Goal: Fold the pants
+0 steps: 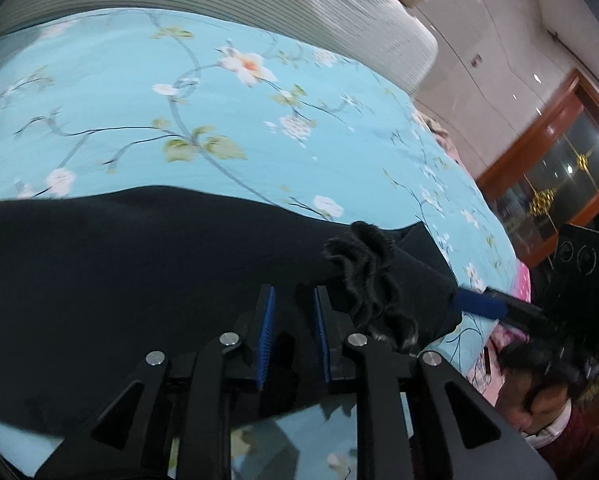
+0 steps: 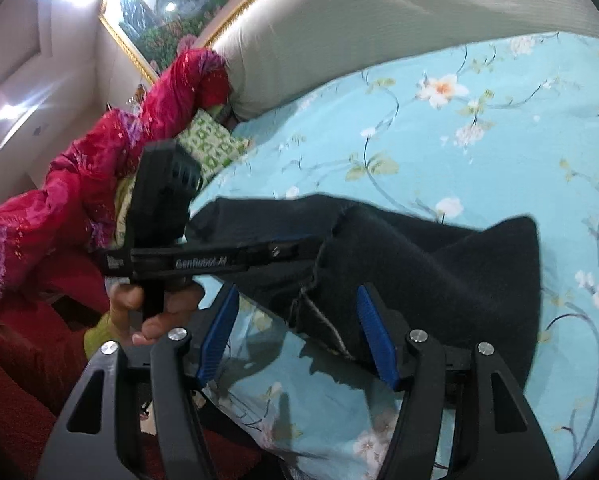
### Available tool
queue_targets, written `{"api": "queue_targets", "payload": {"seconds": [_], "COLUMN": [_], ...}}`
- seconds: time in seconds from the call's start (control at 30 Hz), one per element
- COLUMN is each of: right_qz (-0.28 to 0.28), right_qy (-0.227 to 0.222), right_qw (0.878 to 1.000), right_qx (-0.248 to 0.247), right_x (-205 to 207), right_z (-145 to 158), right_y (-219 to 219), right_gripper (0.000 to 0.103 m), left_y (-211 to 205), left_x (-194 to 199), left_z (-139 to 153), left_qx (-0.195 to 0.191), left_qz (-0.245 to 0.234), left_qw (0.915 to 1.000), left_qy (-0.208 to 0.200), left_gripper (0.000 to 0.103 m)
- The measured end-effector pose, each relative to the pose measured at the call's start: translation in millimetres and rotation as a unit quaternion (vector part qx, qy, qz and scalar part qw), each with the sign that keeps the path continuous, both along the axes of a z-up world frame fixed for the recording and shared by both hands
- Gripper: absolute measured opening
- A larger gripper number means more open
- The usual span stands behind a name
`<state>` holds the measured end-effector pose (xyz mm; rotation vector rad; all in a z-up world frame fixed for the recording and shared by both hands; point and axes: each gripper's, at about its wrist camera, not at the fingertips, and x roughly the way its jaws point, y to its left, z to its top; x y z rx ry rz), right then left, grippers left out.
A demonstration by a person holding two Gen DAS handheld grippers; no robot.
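Black pants (image 1: 139,280) lie spread across a blue flowered bedsheet (image 1: 179,80). One end is bunched into ruffles (image 1: 363,280) just right of my left gripper (image 1: 294,292). Its blue pads stand a narrow gap apart over the dark cloth, and I see them pressing on nothing. The right gripper's blue pad (image 1: 479,304) reaches the pants' corner from the right. In the right wrist view the pants (image 2: 439,280) lie folded over, and my right gripper (image 2: 296,290) stands wide open, with the pants' seamed edge between its fingers, untouched. The left gripper (image 2: 299,248), held by a hand (image 2: 159,308), points at the pants from the left.
A grey padded headboard (image 2: 359,20) runs along the far side of the bed. A red and pink garment (image 2: 99,152) and a green patterned pillow (image 2: 211,144) lie at the bed's left edge. A wooden cabinet (image 1: 559,152) stands beyond the bed's right edge.
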<state>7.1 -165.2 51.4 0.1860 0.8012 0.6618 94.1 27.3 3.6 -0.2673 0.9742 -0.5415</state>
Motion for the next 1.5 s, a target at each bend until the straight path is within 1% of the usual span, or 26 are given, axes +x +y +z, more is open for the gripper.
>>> {"api": "queue_targets", "payload": {"seconds": [0.1,0.2,0.27,0.37,0.57,0.63,0.67,0.83,0.93,1.0,1.17,1.27,1.3,1.5], "right_qz": [-0.016,-0.031,-0.03,-0.026,-0.027,-0.012,0.002,0.061,0.087,0.1,0.138,0.152,0.154,0.167], "right_qy": [-0.013,-0.002,0.011,0.027,0.068,0.071,0.069,0.046,0.036,0.034,0.033,0.027,0.027,0.024], "right_qw": [1.0,1.0,0.999,0.999,0.997,0.997,0.998,0.997,0.995,0.994,0.989,0.986,0.986,0.983], "right_qx": [0.001,-0.003,0.008,0.021,0.009,0.005,0.003,-0.011,-0.015,-0.019,-0.043,-0.057,-0.06,-0.069], "right_x": [3.1,13.6,21.7,32.0,58.1,63.0,65.2,75.6,82.9,86.4,95.4,103.2,106.2,123.3], "right_z": [10.8,8.1,2.7,-5.8,-33.9,-32.9,-29.5,-10.2,-4.8,-4.3,-7.1,-6.6,-6.5,-3.5], "right_y": [-7.5,-10.9,-11.4,-4.8,16.2,28.7,38.7,93.2,121.8,137.1,177.4,195.2,200.3,217.5], "right_gripper": [0.063,0.063,0.063,0.063,0.063,0.063,0.063,0.063,0.063,0.063,0.063,0.063,0.063,0.063], "left_y": [19.4,35.1,49.8,70.2,120.7,134.1,144.4,185.6,209.3,222.0,249.5,260.0,258.0,265.1], "left_x": [-10.9,-19.6,-28.2,-40.0,-64.9,-72.4,-78.0,-94.6,-103.9,-108.6,-119.4,-124.1,-123.7,-120.8], "left_z": [3.1,5.7,8.0,11.4,13.3,15.3,16.6,19.5,20.7,20.1,14.0,10.7,9.6,0.4], "left_qx": [-0.008,-0.015,-0.016,-0.013,-0.021,-0.023,-0.026,-0.036,-0.038,-0.038,-0.044,-0.043,-0.042,-0.043], "left_qz": [0.029,0.056,0.079,0.114,0.187,0.207,0.22,0.272,0.303,0.315,0.345,0.357,0.36,0.376], "left_qw": [0.9995,0.9983,0.9967,0.9934,0.982,0.978,0.9751,0.9616,0.9524,0.9482,0.9373,0.933,0.9318,0.9246], "left_qy": [0.0,0.0,-0.001,-0.003,0.003,-0.001,-0.003,-0.001,0.002,0.005,0.018,0.022,0.025,0.044], "left_gripper": [0.026,0.027,0.03,0.039,0.04,0.042,0.044,0.045,0.045,0.048,0.048,0.051,0.051,0.056]}}
